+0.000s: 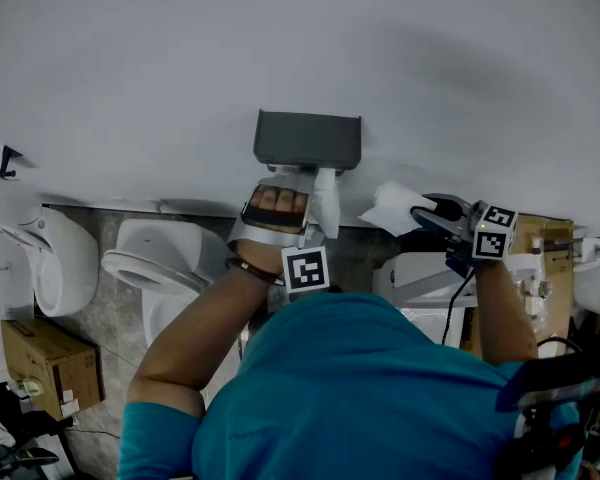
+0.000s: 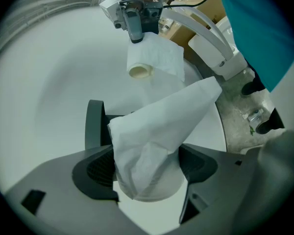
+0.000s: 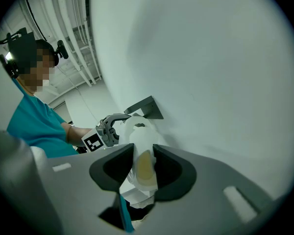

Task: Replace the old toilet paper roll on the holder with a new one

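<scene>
well, your left gripper (image 2: pixel 146 167) was clamped on the new roll (image 2: pixel 157 131), with a dark pad pressed into the white paper from either side. a loose sheet (image 2: pixel 191 99) of that roll ran up and to the right across the left gripper view. in the head view the new roll sat just under the grey holder (image 1: pixel 308 140) on the white wall (image 1: pixel 160 58). the sheet reached up to the holder's lower edge, but whether it touched there could not be told. the loose paper also covered the roll's ends, so which way its long axis ran could not be told either.

your right gripper (image 3: pixel 143 170) was out to the right of the holder, apart from it, and closed narrow on the old roll (image 2: pixel 154 58), squeezing the near part of it flat. you held that roll with its long axis along the jaws. its tan cardboard core (image 2: pixel 140 71) showed a flattened end in the right gripper view. the far end was round and open, and it faced your left gripper. so the old roll pointed across toward the new one, with a flap of its paper sticking out on the holder's side in the head view.

below your arms in the head view stood a white toilet (image 1: pixel 155 258) on the floor, with a cardboard box (image 1: pixel 40 363) further left.
</scene>
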`<state>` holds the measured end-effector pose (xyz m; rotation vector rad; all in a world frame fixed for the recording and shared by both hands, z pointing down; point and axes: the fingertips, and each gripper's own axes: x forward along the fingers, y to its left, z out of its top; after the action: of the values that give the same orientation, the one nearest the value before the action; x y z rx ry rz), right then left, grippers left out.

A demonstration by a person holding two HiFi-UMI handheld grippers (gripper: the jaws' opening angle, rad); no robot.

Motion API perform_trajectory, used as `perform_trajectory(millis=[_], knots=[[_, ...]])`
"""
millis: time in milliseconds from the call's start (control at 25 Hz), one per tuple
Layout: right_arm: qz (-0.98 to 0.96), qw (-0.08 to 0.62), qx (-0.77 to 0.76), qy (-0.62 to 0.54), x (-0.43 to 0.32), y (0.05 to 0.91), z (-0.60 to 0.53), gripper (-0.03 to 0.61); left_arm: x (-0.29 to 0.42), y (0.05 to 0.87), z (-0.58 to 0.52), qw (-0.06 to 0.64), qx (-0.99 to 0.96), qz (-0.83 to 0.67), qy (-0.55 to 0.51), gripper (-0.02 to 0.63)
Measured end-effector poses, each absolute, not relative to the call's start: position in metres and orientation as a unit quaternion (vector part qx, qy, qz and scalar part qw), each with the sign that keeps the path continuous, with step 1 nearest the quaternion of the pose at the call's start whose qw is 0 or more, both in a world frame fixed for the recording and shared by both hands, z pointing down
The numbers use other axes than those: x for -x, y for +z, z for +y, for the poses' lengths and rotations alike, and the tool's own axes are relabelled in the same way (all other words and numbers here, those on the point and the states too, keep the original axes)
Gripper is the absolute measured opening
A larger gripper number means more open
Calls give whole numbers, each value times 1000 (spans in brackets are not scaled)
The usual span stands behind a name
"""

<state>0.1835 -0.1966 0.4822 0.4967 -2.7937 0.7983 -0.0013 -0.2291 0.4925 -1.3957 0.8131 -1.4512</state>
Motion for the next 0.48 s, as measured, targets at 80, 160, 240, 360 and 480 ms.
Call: perform_trajectory(millis=[80,160,240,360,480], knots=[[-944,96,-167,269,-181,482,-196,120,11,493,-229,465,564,332,-596,399],[-944,96,-167,269,-179,481,-196,120,18,493,-228,463,563,332,-599,399],[-944,96,-166,268,-175,481,-197,120,23,494,-228,463,565,329,-598,399],[-945,96,-167,266,-172,479,-198,120,22,493,-228,464,569,327,-595,399],[-946,94,-168,261,-167,474,-198,120,22,492,-227,464,575,326,-590,399]])
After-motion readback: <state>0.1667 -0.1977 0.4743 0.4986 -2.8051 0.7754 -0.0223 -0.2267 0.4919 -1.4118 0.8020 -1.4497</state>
